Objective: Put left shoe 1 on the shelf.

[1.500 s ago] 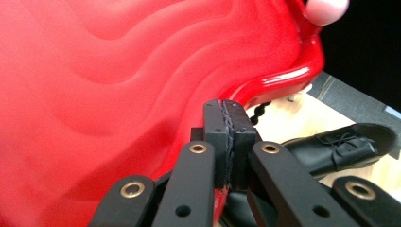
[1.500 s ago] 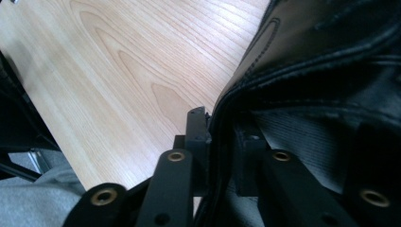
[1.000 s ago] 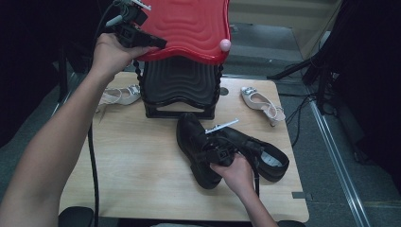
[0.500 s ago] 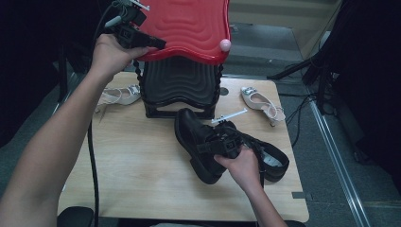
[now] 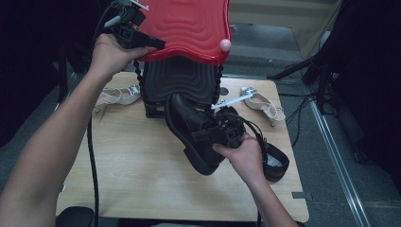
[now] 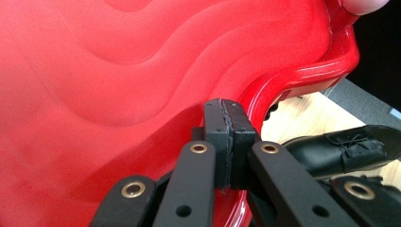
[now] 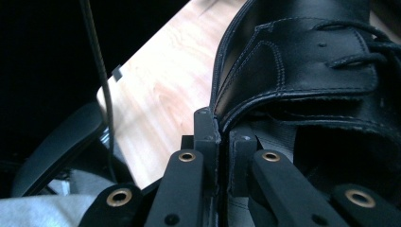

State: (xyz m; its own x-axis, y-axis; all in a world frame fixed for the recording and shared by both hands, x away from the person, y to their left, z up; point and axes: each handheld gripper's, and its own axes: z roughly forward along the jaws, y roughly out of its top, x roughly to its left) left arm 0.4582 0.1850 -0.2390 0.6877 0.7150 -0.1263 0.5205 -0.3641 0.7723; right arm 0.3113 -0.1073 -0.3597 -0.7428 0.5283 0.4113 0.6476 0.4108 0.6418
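A lab or studio set-up: a small plywood table [image 5: 142,165] on grey carpet, black drapes around it, cables [image 5: 302,106] at three o'clock.

Lifted shoe [image 5: 189,127] before the lidded box [image 5: 179,85], second shoe [image 5: 276,158] right on the table [image 5: 142,179], sandals [image 5: 118,94] flanking.

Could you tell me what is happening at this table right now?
A person works with a claw in each hand. The left claw is clamped on the rim of a red lid, holding it open above a black ribbed bin. The right claw grips a black lace-up shoe by its collar, tilted above the wooden table in front of the bin. Its partner shoe lies on the table, and two pale heeled sandals lie either side of the bin.
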